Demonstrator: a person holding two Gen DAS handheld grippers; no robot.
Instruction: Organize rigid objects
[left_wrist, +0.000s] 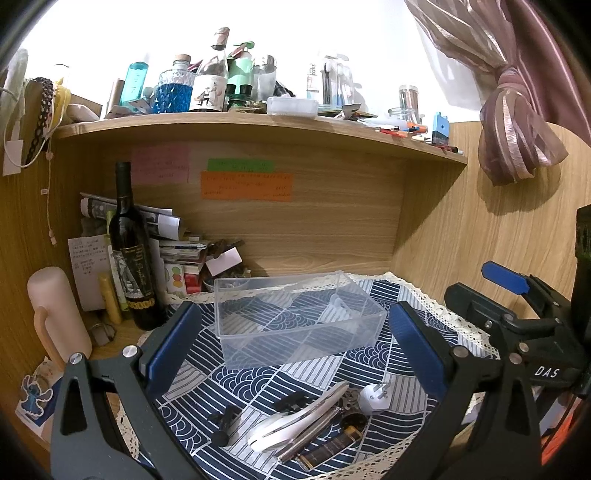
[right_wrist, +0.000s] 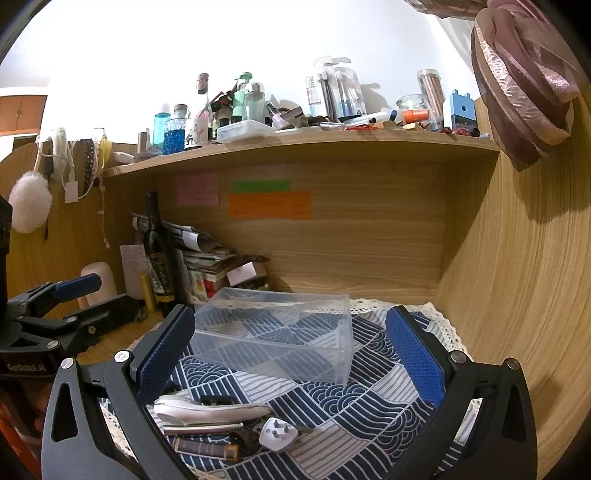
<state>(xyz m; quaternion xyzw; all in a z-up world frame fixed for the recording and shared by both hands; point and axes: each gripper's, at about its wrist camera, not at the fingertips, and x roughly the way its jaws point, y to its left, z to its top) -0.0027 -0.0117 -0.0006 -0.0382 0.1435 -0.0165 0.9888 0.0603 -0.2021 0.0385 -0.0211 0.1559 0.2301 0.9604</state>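
Both the left tool (left_wrist: 291, 354) and the right tool (right_wrist: 290, 354) hovered with jaws apart, because the small objects (left_wrist: 303, 421) near the surface's front edge awaited the clear plastic box (left_wrist: 299, 317).

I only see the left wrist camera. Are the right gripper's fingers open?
Observer: Yes. The right gripper is open, with its blue pads wide apart and nothing held.
Operator: What's hanging on the wall far to my left?
Observer: A fluffy white pom-pom hangs from a hook there.
Operator: What does my gripper look like from the side?
Observer: The left gripper has "GenRobot.AI" printed on its body.
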